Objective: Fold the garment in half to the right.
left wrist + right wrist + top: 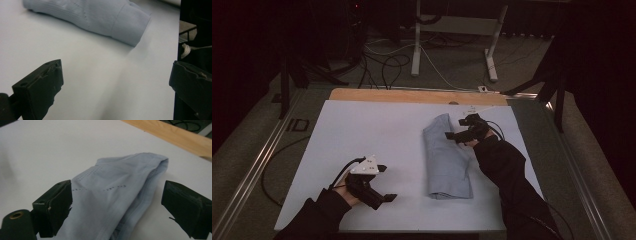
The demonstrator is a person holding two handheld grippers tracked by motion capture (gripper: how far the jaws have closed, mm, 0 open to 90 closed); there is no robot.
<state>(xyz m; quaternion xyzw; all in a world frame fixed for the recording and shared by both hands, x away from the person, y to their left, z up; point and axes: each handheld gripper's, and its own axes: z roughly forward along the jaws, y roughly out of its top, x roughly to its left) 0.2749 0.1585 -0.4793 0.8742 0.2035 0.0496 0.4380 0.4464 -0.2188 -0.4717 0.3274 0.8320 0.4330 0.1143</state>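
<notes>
Cloth (447, 157), pale blue and folded into a long narrow bundle, lies on the white table (372, 135), right of its middle, running from the far side toward the person. Its near end is squared off and thick; its far end tapers to a rounded fold. In the right gripper view the cloth (112, 195) shows rows of small stitched dots across its top layer and several layered edges along one side. In the left gripper view the cloth (100, 17) lies well ahead, with a broad hemmed band at its near end.

The right gripper (458, 134) hangs at the cloth's far end, at its right edge. Its fingers (53, 206) stand wide apart, one on each side of the bundle, with the fabric running between them; the pads do not press on it.

The left gripper (384, 182) sits well apart from the cloth, over the bare table near the front left, a grey three-cornered plate on its top and a cable trailing behind. Its fingers (40, 86) are spread as far as they go, with nothing between them but white table.

Dark sleeves come in from the near edge. A strip of bare wood (417, 96) borders the table's far side, and beyond it the floor carries loose cables (387, 62) and a white frame's legs (416, 50).
</notes>
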